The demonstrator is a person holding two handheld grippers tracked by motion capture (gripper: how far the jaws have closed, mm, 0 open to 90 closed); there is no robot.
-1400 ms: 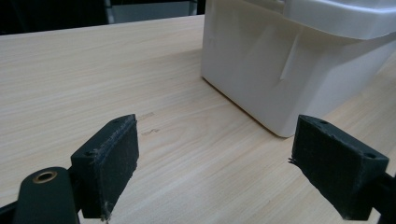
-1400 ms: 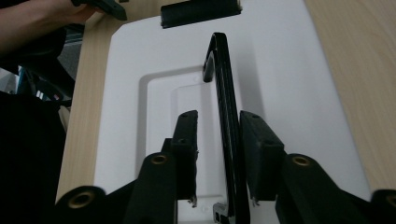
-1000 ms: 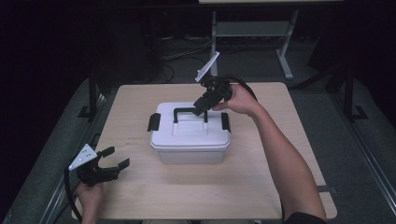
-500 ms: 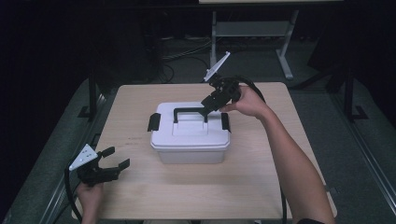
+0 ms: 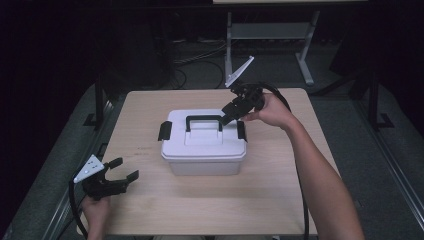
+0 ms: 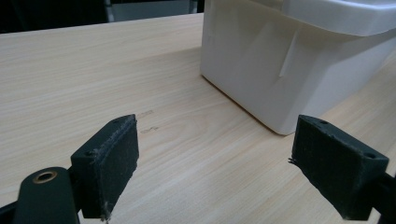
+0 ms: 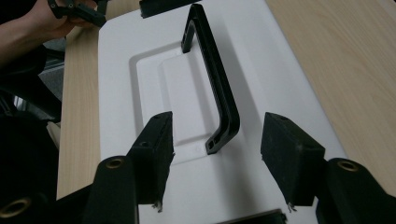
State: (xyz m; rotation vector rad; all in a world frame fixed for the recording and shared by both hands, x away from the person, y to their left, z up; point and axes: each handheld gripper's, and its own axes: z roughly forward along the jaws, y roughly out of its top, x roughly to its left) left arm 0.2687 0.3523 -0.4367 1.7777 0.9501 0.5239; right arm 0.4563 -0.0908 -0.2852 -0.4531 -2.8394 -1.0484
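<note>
We see a white lidded box [image 5: 204, 142] at the centre of the tabletop [image 5: 150, 210]. Our right tongs [image 5: 231, 111] hover wide open, empty, above its black handle [image 5: 203, 121]. Our left tongs [image 5: 121, 170], at eight o'clock, gape empty.

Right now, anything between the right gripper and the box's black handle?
Nothing visible. The right gripper is open just above the white box, and the near end of the black handle sits in line with the gap between its jaws, over bare lid.
</note>
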